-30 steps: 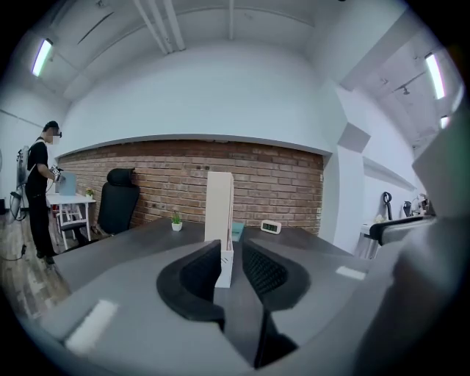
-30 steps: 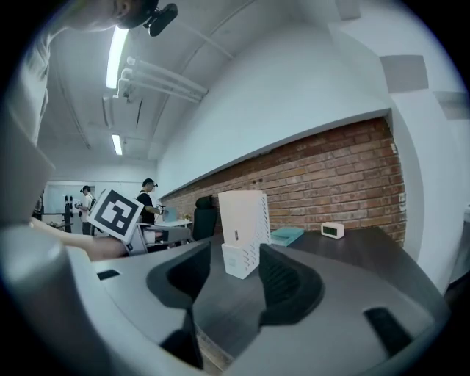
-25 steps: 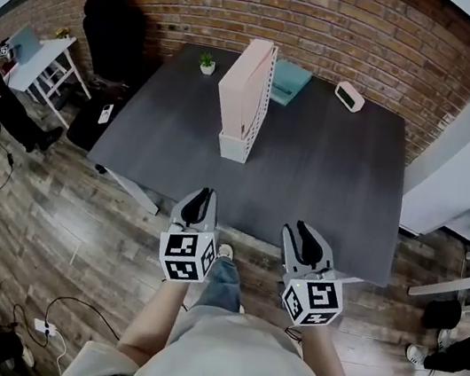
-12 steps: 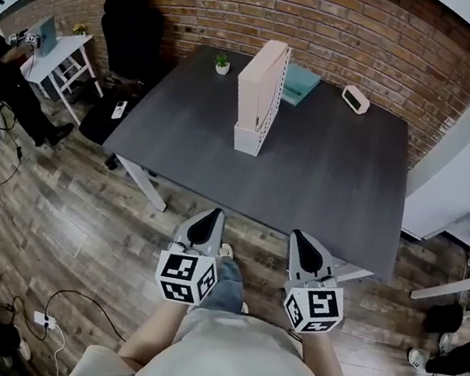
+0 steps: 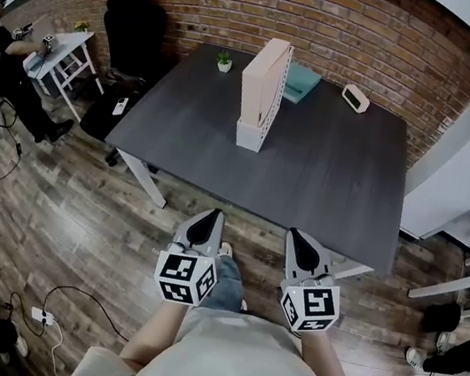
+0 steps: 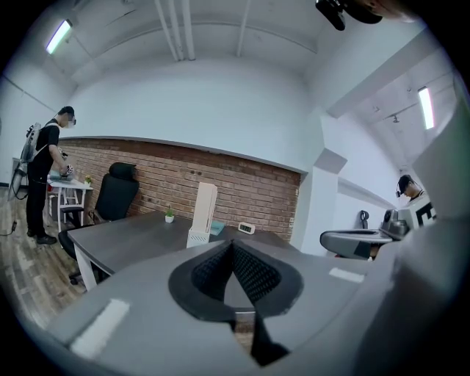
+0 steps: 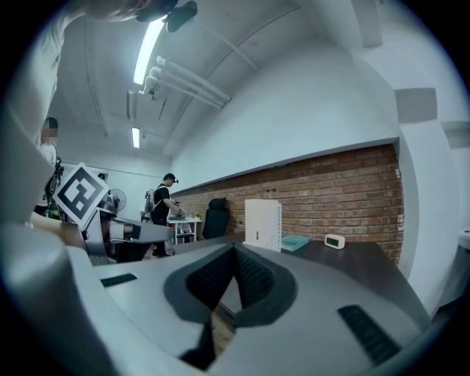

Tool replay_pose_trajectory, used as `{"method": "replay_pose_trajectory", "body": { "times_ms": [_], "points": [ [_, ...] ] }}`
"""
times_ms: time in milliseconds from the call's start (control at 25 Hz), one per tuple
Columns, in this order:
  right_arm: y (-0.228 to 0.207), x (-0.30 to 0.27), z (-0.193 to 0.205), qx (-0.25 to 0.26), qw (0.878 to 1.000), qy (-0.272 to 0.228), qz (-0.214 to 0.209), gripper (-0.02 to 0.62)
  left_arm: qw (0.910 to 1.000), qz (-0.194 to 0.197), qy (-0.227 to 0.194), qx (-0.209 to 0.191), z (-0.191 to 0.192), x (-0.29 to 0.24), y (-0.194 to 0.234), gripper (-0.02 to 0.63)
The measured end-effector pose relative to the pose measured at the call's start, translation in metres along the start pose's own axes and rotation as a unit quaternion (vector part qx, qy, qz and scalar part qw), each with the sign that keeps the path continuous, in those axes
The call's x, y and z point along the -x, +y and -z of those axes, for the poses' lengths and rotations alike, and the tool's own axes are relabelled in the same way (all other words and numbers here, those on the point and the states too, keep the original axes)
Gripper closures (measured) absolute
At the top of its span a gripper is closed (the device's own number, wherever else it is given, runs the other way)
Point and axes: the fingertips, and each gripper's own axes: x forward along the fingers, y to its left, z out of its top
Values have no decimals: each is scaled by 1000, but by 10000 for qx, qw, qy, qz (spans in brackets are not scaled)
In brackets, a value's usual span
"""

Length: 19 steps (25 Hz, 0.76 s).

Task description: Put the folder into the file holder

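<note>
The tall pink-and-white file holder (image 5: 260,95) stands upright at the far middle of the dark table (image 5: 309,178). The teal folder (image 5: 300,83) lies flat just behind it to the right. My left gripper (image 5: 208,221) and right gripper (image 5: 299,241) hover side by side in front of the table's near edge, both shut and empty, well short of the folder. In the left gripper view the file holder (image 6: 203,214) and folder (image 6: 219,228) show far off beyond the shut gripper (image 6: 233,247). The right gripper view shows the file holder (image 7: 263,223) and folder (image 7: 296,242) past its shut gripper (image 7: 235,252).
A small potted plant (image 5: 224,62) and a white clock (image 5: 355,98) sit along the table's far side by the brick wall. A black office chair (image 5: 137,30) stands at the left corner. A person (image 5: 2,52) works at a small desk far left. Cables lie on the wooden floor.
In the head view the table and file holder have shifted right and slightly farther away. Both grippers sit a little lower in the picture, still side by side before the table's front edge.
</note>
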Motion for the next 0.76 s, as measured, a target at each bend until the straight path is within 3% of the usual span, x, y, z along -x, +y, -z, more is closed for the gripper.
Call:
{"method": "replay_pose_trajectory", "body": {
  "times_ms": [520, 760],
  "points": [
    [-6, -6, -2, -54, 10000, -50, -28, 592, 9999, -7, 64, 77, -3, -5, 3, 594],
    [-13, -14, 3, -91, 10000, -3, -19, 594, 9993, 204, 132, 271, 1, -15, 1, 594]
  ]
}}
